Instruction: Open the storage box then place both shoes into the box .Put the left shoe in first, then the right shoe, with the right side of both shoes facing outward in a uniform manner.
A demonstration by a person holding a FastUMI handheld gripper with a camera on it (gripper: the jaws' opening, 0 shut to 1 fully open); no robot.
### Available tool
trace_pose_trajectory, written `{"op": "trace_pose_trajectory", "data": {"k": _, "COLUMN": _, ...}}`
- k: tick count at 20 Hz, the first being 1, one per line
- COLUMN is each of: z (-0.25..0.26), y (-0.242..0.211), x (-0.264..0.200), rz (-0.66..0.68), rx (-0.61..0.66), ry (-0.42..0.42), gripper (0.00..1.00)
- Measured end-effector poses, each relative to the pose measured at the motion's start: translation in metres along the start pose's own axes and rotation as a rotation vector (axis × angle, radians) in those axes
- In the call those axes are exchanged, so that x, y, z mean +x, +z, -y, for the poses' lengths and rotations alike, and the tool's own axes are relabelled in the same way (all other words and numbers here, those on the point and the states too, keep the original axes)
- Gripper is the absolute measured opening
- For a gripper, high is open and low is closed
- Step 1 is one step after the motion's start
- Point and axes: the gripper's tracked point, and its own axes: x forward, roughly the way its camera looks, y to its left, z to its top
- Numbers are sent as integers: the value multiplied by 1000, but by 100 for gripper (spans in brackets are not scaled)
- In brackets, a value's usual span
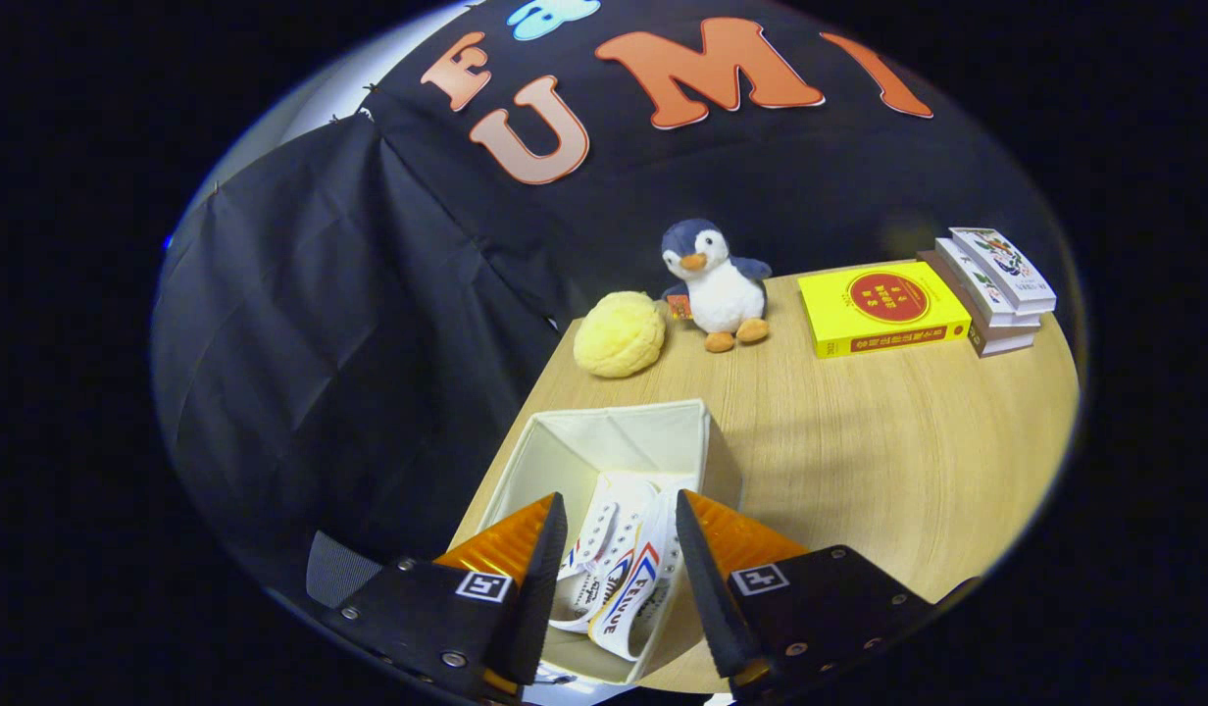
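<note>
An open cream fabric storage box (614,417) stands at the near left edge of the wooden table (859,461). Two white canvas shoes lie side by side inside it. One shoe (602,525) shows its laces. The other shoe (641,588), with a red and blue stripe on its side, lies to its right. My gripper (619,500) hovers over the box's near part, open, and the shoes show in the gap between the fingers. I cannot see either finger pressing on a shoe. The heels are hidden behind the fingers.
Beyond the box sit a yellow plush ball (619,335) and a penguin toy (717,284). A yellow book (880,309) and a stack of books (996,289) lie at the far right. The table edge drops off just left of the box.
</note>
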Motion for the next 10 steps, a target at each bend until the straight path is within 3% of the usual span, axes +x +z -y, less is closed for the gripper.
{"op": "trace_pose_trajectory", "data": {"k": 5, "z": 48, "y": 25, "x": -29, "rz": 83, "rx": -9, "ry": -52, "gripper": 82}}
{"op": "trace_pose_trajectory", "data": {"k": 10, "z": 80, "y": 68, "x": -73, "rz": 287, "rx": -61, "ry": -58, "gripper": 98}}
